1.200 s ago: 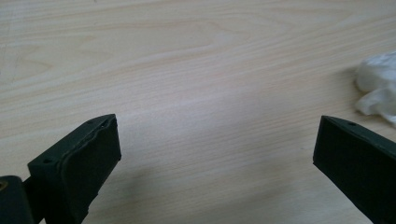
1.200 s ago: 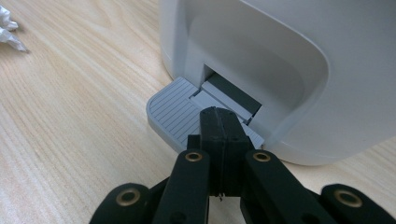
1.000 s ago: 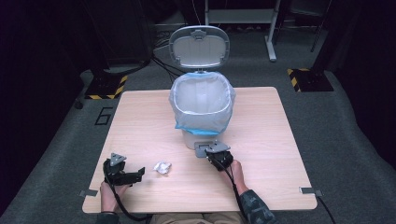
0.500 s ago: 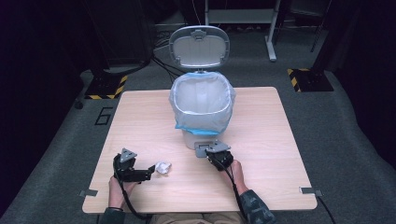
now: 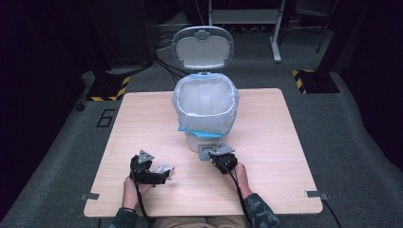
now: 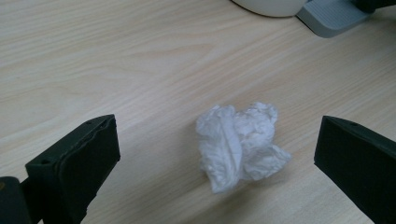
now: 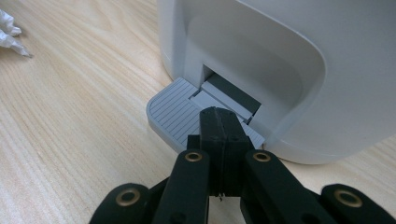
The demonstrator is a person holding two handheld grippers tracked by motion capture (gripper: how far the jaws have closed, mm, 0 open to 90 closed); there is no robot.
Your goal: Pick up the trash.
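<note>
Jaws of the left gripper (image 6: 219, 154) stand wide open, the crumpled tissue (image 6: 238, 140) lying on the table between them at centre frame, untouched. Right gripper (image 7: 219, 126), pressed closed and empty, holds down the bin pedal (image 7: 175, 114); the bin (image 5: 205, 107) gapes, upper centre.

Pale wooden table (image 5: 266, 142), grey carpet floor (image 5: 351, 133), yellow-black striped floor plates (image 5: 313, 80), white stand legs (image 5: 275, 38)

Black fingers (image 6: 74, 168) (brass-ringed screws)
</note>
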